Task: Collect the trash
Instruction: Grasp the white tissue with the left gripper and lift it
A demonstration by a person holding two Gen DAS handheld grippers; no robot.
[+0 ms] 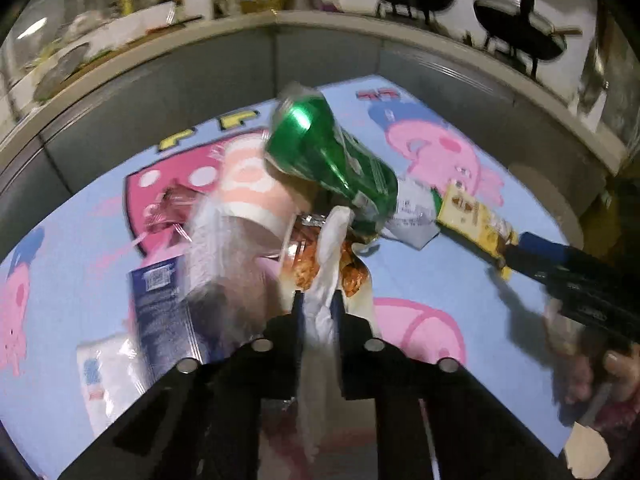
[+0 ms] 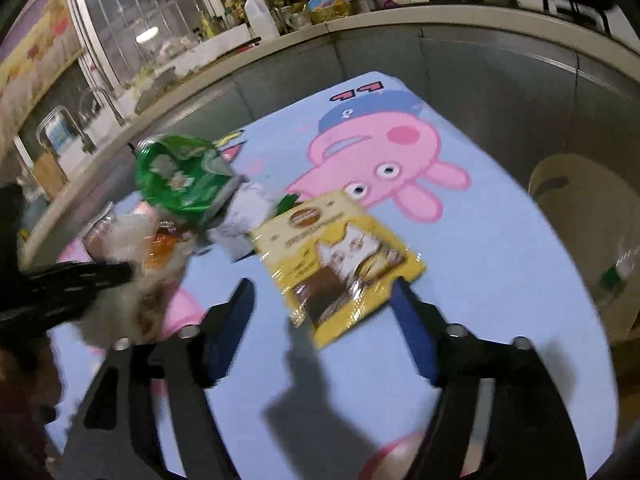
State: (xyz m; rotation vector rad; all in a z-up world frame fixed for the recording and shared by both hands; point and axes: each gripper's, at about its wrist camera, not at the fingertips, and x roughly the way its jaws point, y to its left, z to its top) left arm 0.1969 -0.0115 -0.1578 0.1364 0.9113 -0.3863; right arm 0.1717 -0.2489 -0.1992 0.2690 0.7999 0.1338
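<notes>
Pinching white plastic bag [image 1: 326, 264], left hand-held gripper [image 1: 318, 300]; right hand-held gripper [image 2: 324, 292] spread wide.

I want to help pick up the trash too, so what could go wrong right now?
The left gripper pinches only a thin white plastic bag, so it could slip or tear. The crushed green can sits on top of the loose pile and might roll off the blue cartoon-pig tablecloth. The right gripper is open, and the yellow snack packet between its fingers lies flat, so it may slide away instead of being gripped.
</notes>
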